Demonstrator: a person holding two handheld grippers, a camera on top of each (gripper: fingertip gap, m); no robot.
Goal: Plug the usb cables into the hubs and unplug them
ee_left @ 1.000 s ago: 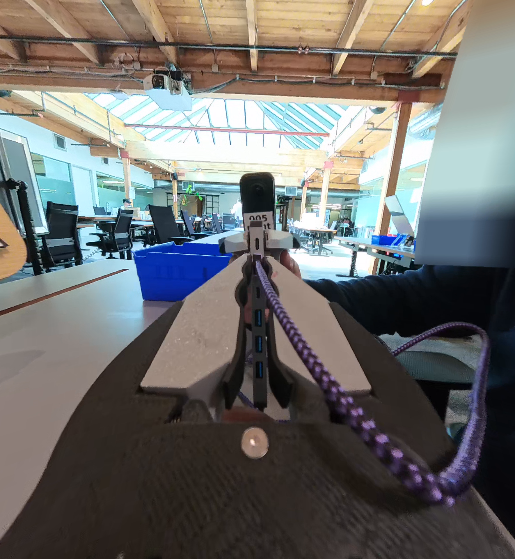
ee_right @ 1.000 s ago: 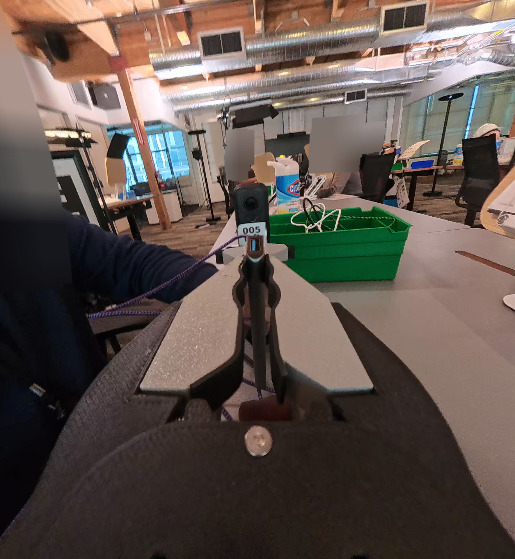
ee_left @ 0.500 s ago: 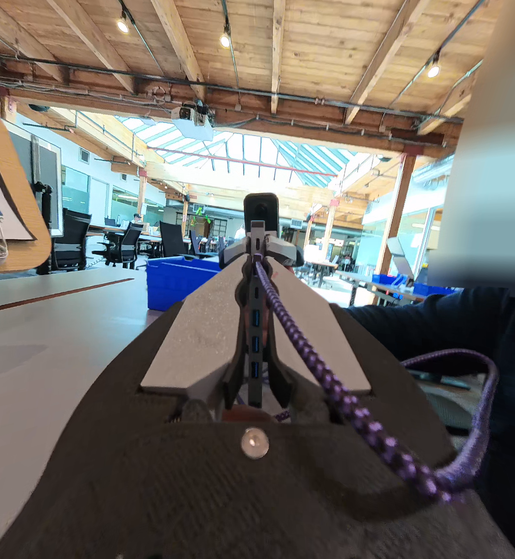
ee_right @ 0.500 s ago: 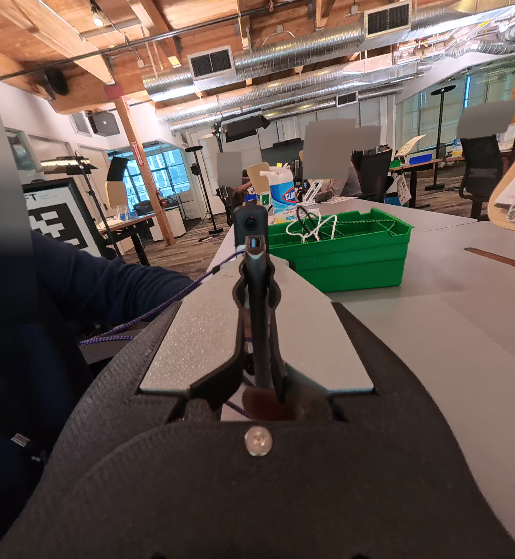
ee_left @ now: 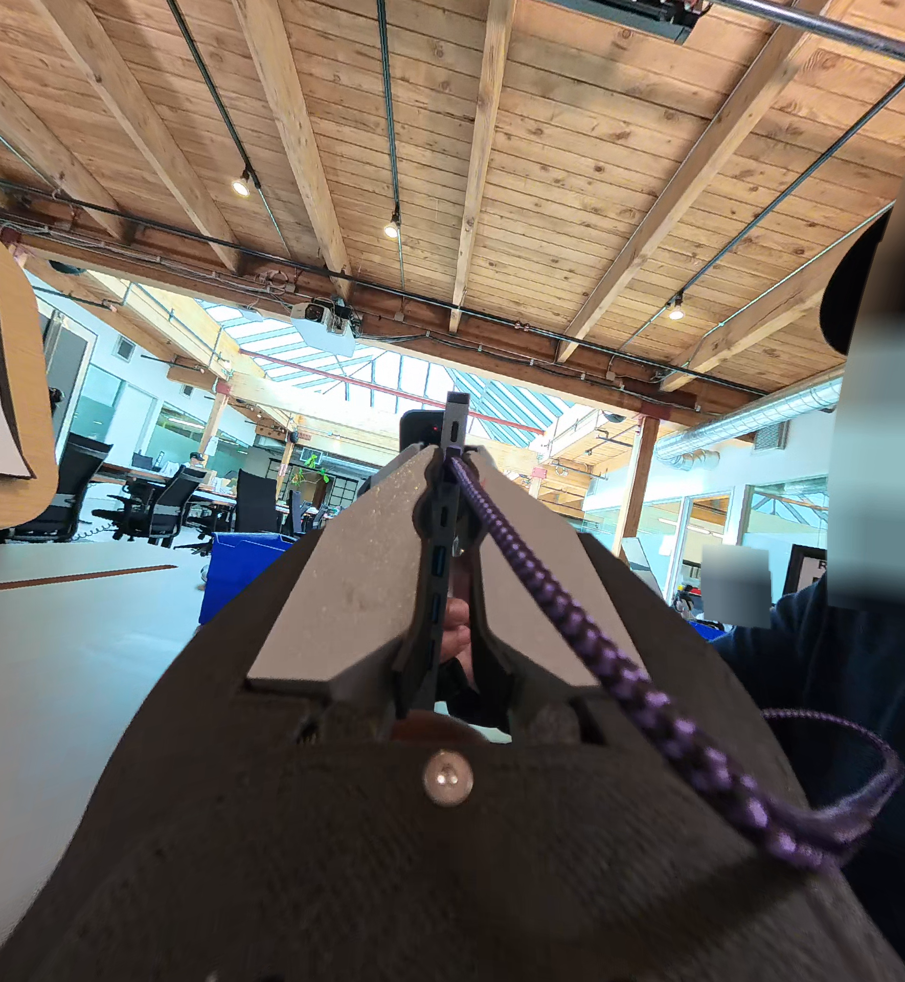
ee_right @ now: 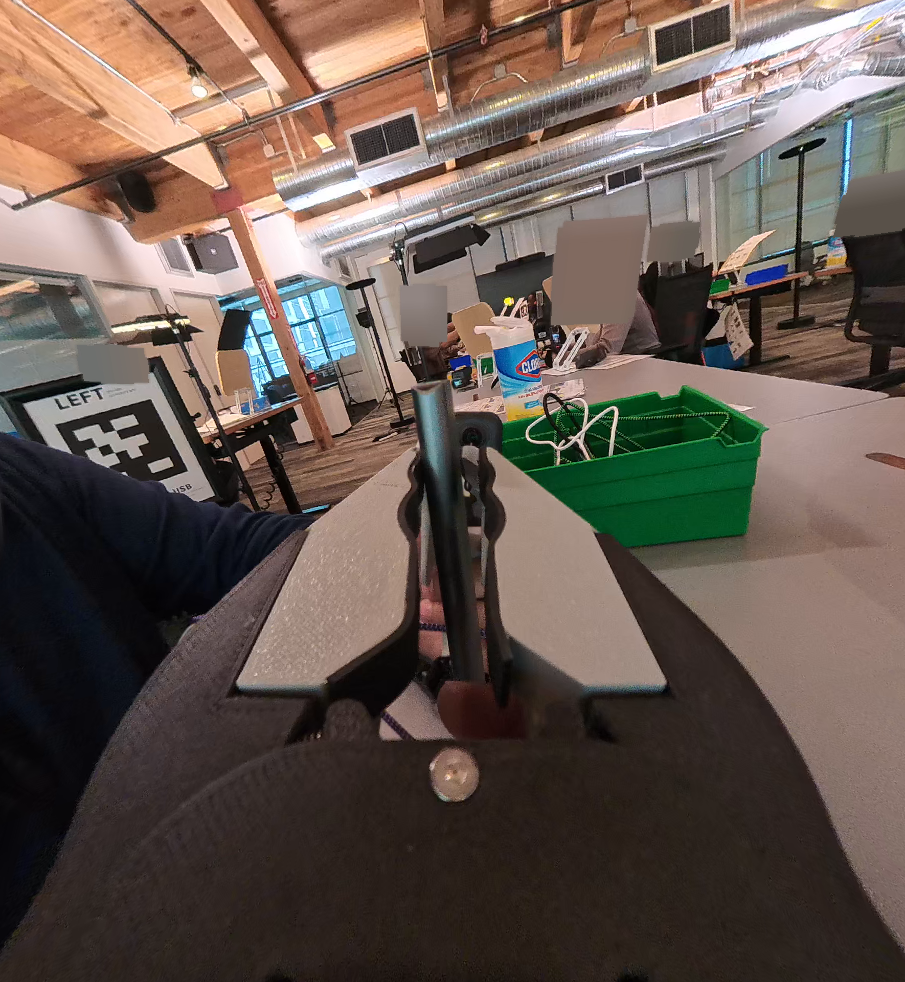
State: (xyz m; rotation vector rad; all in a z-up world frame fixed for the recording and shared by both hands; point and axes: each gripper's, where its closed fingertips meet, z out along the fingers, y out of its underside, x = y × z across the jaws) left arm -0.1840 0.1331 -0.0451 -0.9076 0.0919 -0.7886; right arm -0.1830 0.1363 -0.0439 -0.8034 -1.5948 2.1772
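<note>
A slim dark grey hub with blue ports stands upright between my two facing grippers. Its top end pokes above the fingertips. My left gripper is shut at the end of a purple braided cable. The cable meets the hub's port edge there, then trails back over my right finger and loops off to the right. How deep the plug sits is hidden. In the right wrist view my right gripper is shut on the hub, which leans left at the top.
A green bin holding loose cables and a wipes canister stand on the grey table. A blue bin stands behind the left gripper. The person's dark sleeve is close on the left. The tips of both grippers are at nearly the same place.
Both grippers have tilted upward, so more ceiling shows. The hub now pokes higher above the fingertips and leans left in the right wrist view. Both stay shut.
</note>
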